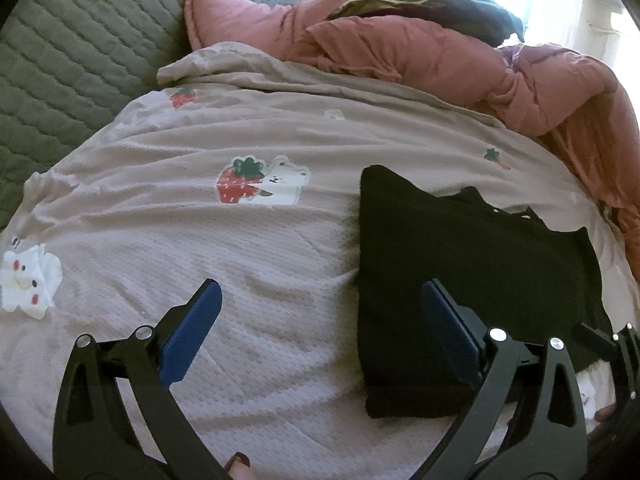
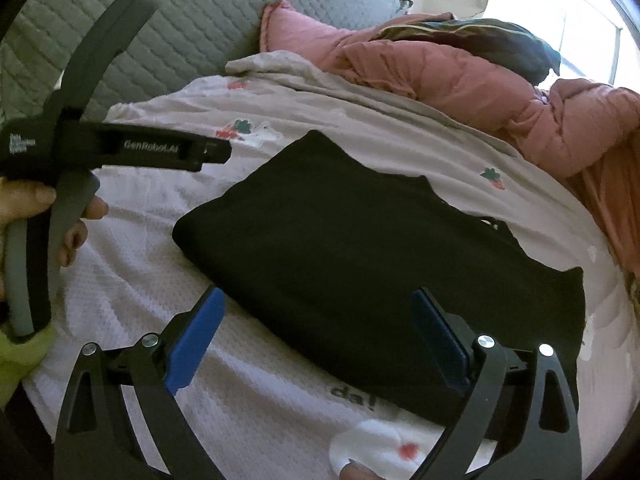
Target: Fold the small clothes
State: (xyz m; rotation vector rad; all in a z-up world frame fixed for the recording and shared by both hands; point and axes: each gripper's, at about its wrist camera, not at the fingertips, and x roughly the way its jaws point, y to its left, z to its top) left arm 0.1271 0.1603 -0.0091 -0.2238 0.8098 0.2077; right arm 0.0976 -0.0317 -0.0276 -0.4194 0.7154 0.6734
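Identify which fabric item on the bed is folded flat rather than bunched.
The black garment, lying as a flat folded rectangle on the strawberry-print sheet; the pink quilt behind it is bunched in a heap.

The left gripper [image 1: 320, 324] is spread wide, its two blue-padded fingers [image 1: 192, 332] far apart and holding nothing. The right gripper [image 2: 316, 334] is spread just as wide, its blue pads [image 2: 196, 340] likewise gripping nothing. In the right wrist view the left gripper's black body [image 2: 120, 150] shows from the side at the left edge, pointing forward, roughly level. The person's left hand [image 2: 48, 216] wraps around its grey handle, thumb on the near side and fingertips curled round the far side. A yellow-green sleeve cuff [image 2: 20, 352] shows at the wrist below.
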